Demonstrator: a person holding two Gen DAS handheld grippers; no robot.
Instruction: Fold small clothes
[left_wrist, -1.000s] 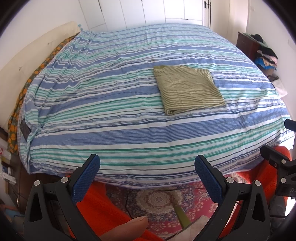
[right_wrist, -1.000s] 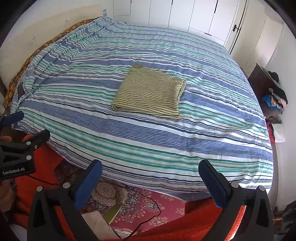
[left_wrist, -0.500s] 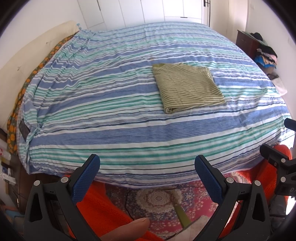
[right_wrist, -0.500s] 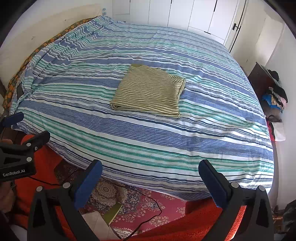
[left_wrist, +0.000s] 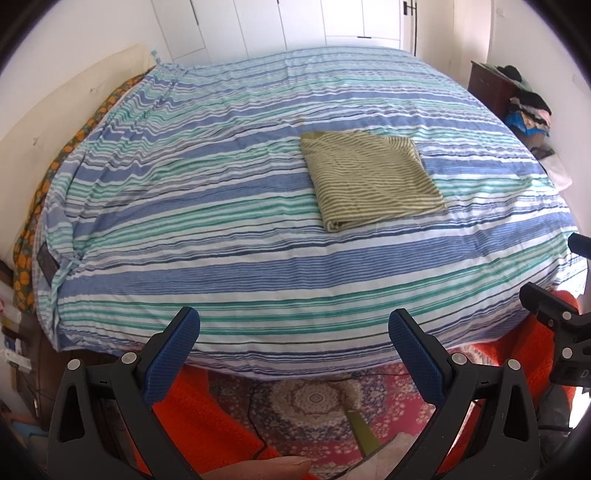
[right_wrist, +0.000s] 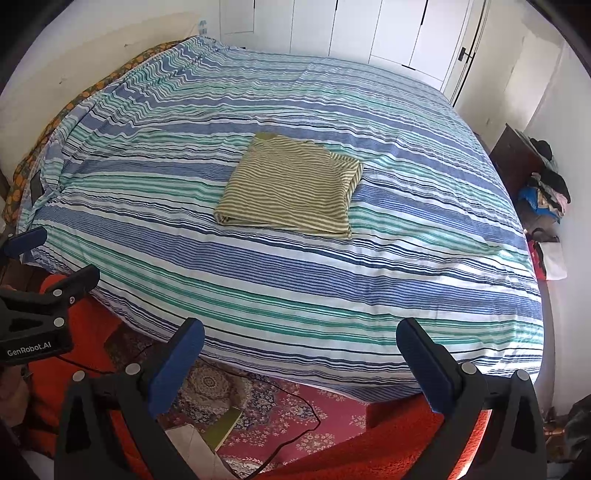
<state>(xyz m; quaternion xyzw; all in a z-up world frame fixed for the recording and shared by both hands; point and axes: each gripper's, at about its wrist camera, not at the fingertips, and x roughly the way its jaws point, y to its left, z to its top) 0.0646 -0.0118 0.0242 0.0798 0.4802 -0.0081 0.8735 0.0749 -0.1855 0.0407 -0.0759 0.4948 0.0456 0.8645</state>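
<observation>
A green-and-white striped garment (left_wrist: 373, 177) lies folded into a flat rectangle on the blue-and-teal striped bed cover (left_wrist: 221, 229); it also shows in the right wrist view (right_wrist: 291, 184). My left gripper (left_wrist: 293, 325) is open and empty, held back from the bed's near edge, well short of the garment. My right gripper (right_wrist: 299, 339) is open and empty too, also off the near edge. Each gripper shows at the side of the other's view: the right one (left_wrist: 561, 325) and the left one (right_wrist: 40, 306).
A patterned red rug (left_wrist: 317, 406) and orange-red fabric (right_wrist: 388, 443) lie below the bed edge. A dark dresser with piled clothes (right_wrist: 543, 181) stands at the right wall. White wardrobe doors (right_wrist: 369, 29) are behind the bed. A cable (right_wrist: 295, 402) runs across the rug.
Both grippers have drifted slightly; the bed and garment shift a little in the views. The garment lies unchanged and both grippers stay open.
</observation>
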